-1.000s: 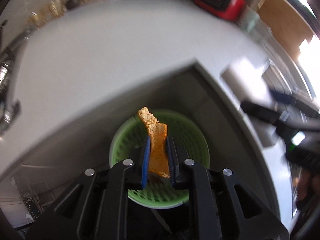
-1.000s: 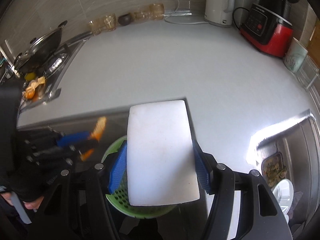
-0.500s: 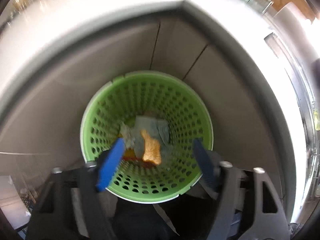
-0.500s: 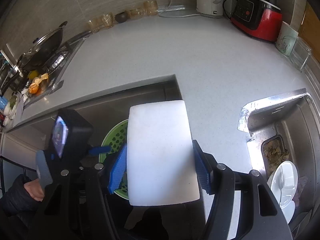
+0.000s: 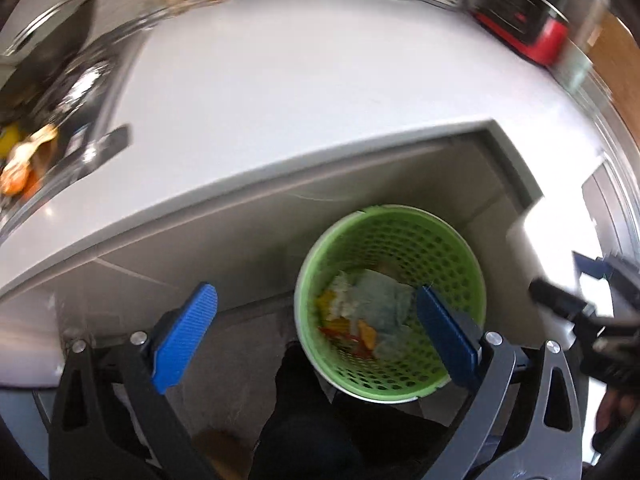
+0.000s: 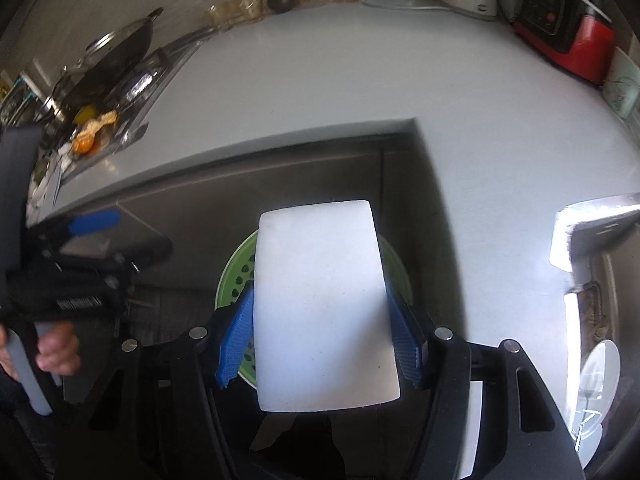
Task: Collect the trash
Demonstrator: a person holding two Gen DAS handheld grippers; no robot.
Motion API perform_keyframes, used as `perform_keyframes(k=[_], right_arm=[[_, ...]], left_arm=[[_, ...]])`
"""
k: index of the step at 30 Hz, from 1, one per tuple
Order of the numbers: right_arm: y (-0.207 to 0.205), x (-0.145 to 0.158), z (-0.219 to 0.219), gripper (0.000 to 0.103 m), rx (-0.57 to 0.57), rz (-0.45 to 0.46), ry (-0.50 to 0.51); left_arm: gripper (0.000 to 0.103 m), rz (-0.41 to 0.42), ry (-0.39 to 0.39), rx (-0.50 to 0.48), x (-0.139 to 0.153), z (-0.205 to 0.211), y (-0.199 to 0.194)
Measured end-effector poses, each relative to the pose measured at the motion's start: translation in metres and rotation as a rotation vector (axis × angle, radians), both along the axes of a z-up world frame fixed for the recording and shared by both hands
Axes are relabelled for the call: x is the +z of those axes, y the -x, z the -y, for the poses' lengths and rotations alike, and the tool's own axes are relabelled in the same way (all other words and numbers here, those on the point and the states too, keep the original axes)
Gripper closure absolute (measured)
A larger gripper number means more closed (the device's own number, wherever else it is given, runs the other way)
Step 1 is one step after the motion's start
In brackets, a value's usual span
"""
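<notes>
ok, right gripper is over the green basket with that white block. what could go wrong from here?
1. The white block looks about as wide as the green basket; dropped flat, it may catch on the rim or tip out.
2. The left gripper, jaws just opened and empty, is close beside the right gripper; they could bump.
3. The basket sits low under the counter; a drop from height could miss.

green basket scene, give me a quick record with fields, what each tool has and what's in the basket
basket: green basket on the floor below the counter edge
basket contents: crumpled paper and orange and yellow scraps
left tool: left tool jaws have just been opening, now wide apart, nothing between them
right tool: right tool closed on a white block, held above the basket
still on counter: orange peel by the stove
</notes>
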State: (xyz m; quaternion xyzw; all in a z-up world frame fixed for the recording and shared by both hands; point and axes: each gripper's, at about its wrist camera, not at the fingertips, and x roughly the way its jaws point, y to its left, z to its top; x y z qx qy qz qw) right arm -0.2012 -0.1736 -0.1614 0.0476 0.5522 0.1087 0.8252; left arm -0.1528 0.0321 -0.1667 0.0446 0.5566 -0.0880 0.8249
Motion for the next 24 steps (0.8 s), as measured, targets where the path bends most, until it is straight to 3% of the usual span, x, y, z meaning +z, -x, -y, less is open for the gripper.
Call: perform_keyframes(k=[5,7,12,18,24], right_arm=[[-0.009,-0.034,-0.019,0.037,0.056,-0.065,0.041],[-0.013,-0.045,-0.026,0.018,0.07,-0.091,0.078],[-0.022,-0.058,-0.034,0.008,0.072,-0.126,0.124],[-0.043,-0.027,-0.02,0.002,-0.007,-0.057,0.107],[-0.09,0.017,-0.003,0.002,-0.091,0.043,0.136]], left_arm=[[0.008,0.016,-0.004,0.049,-0.001,-0.012,-0.008],[0.008,0.012,-0.001,0.054,-0.004,-0.014,-0.011],[0.008,-0.002,0.007,0.052,-0.004,-0.014,-0.024],[0.008,0.008,0.007,0.039,0.004,-0.012,-0.047],[0.008,0.04,0.033,0.026,0.026,-0.002,-0.093]])
